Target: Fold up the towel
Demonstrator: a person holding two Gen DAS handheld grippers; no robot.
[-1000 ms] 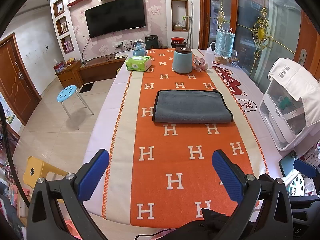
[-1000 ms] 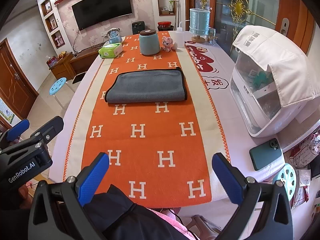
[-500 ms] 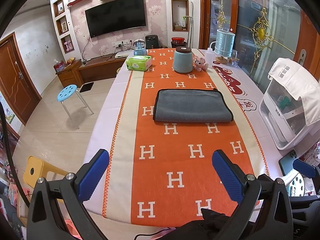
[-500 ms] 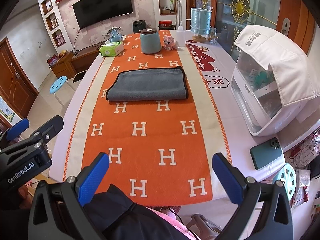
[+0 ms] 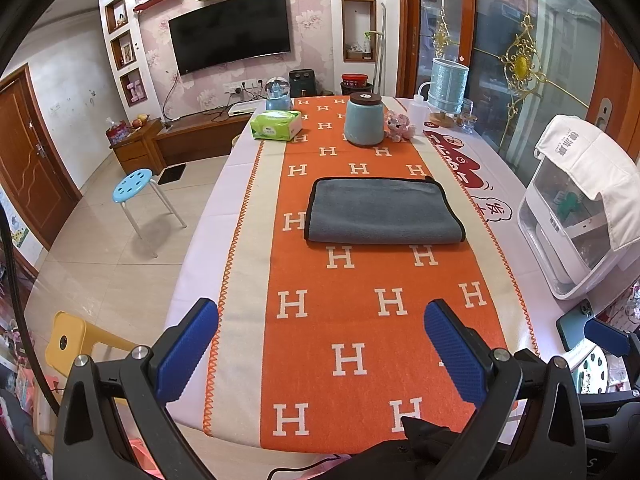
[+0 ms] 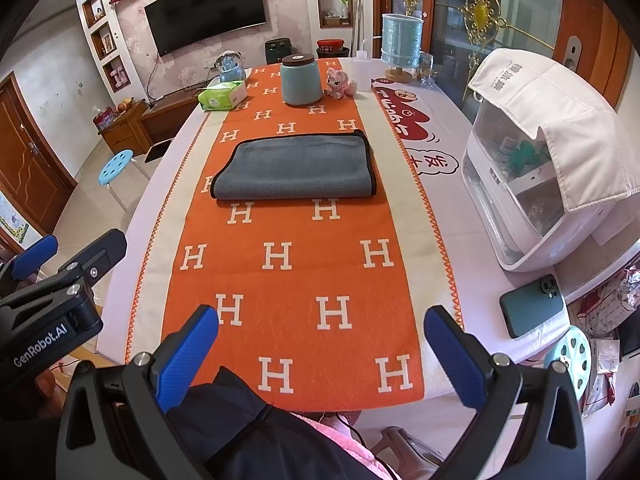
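Observation:
A grey towel with a black border (image 5: 382, 211) lies folded flat on the orange H-patterned runner (image 5: 360, 320) in the middle of the table; it also shows in the right wrist view (image 6: 296, 170). My left gripper (image 5: 320, 320) is open and empty, held over the table's near edge, well short of the towel. My right gripper (image 6: 320, 330) is open and empty, also over the near edge. The left gripper's body shows at the left of the right wrist view (image 6: 60, 300).
Beyond the towel stand a blue jar (image 5: 364, 120), a green tissue pack (image 5: 276, 126), a pink toy (image 5: 398, 124) and a blue lamp (image 5: 448, 84). A white appliance under a cloth (image 6: 540, 160) and a green phone (image 6: 532, 306) sit at the right. A blue stool (image 5: 134, 182) stands on the floor at the left.
Both grippers have crept slightly forward toward the towel; the towel has not moved and both grippers stay open.

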